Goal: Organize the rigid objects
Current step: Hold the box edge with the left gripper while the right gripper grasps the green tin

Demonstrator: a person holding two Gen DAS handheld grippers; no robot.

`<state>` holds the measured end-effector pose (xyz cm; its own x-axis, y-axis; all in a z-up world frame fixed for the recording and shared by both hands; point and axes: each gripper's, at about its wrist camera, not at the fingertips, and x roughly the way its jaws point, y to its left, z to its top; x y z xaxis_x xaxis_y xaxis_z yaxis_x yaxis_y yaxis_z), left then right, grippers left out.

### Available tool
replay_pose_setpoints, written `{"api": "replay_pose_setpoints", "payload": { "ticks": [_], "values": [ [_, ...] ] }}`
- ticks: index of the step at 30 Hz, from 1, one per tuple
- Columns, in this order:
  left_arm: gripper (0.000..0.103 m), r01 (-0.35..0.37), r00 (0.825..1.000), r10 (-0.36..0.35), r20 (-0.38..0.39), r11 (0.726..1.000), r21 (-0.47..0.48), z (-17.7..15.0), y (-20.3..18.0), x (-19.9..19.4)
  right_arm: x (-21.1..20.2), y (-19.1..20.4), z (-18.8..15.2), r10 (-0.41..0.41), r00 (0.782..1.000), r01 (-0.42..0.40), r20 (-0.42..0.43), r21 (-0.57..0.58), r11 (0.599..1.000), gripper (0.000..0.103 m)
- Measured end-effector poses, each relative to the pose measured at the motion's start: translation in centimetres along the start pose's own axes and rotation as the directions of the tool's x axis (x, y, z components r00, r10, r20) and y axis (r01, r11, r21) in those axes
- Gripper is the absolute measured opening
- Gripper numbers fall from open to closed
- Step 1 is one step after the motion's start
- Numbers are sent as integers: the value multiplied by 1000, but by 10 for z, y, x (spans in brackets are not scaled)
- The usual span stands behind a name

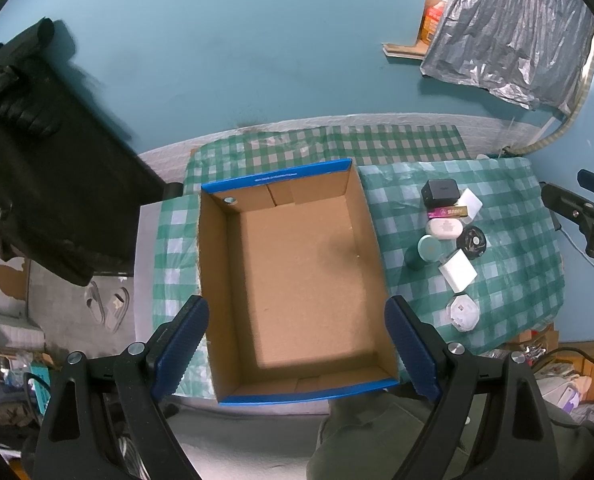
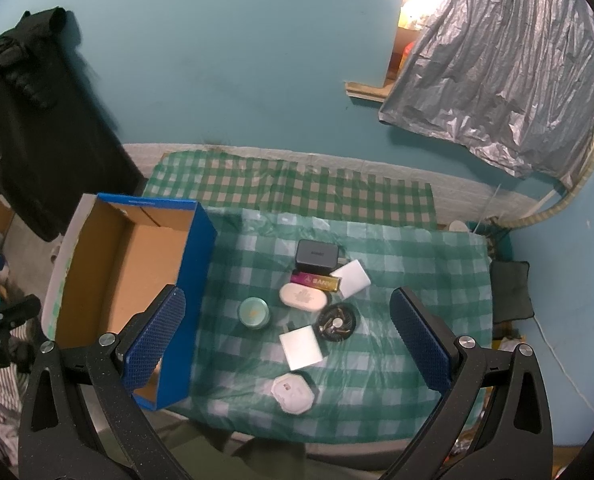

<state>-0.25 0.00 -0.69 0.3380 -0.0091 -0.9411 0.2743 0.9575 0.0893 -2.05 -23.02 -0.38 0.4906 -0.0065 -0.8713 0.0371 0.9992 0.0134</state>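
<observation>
Nothing is packed yet: the cardboard box sits empty at frame centre. Both the left gripper and the right gripper gape, holding nothing. Next, the right likely descends onto the white charger.

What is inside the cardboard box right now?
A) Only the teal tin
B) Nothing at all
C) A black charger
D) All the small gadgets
B: the cardboard box shows only its bare brown floor, while the small gadgets all lie beside it on the checked cloth.
</observation>
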Motion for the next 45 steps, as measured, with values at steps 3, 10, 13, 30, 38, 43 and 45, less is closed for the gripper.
{"api": "replay_pose_setpoints", "payload": {
  "ticks": [3,10,13,30,38,43,45],
  "values": [
    [91,-8,1000,8,-8,1000,-6,-3,8,4,4,2,-4,4,1000,-5,-15,-4,1000,102],
    [91,-49,997,45,-66,997,-55,-12,46,31,29,-4,-5,50,995,-49,-88,14,999,102],
    [91,-70,993,64,-95,995,-68,-17,60,42,44,-9,-2,69,989,-67,-128,22,998,102],
    [91,-52,964,4,-266,983,-174,-69,115,123,136,6,-13,79,956,-115,-282,-114,987,102],
    [78,-65,948,11,-318,985,-161,-83,120,149,164,19,-26,69,950,-127,-305,-177,976,102],
    [69,-65,938,3,-346,984,-167,-88,122,161,180,25,-36,60,945,-136,-322,-217,967,102],
    [60,-52,935,-15,-354,982,-181,-91,125,164,186,28,-40,51,943,-131,-328,-227,965,101]
  ]
}}
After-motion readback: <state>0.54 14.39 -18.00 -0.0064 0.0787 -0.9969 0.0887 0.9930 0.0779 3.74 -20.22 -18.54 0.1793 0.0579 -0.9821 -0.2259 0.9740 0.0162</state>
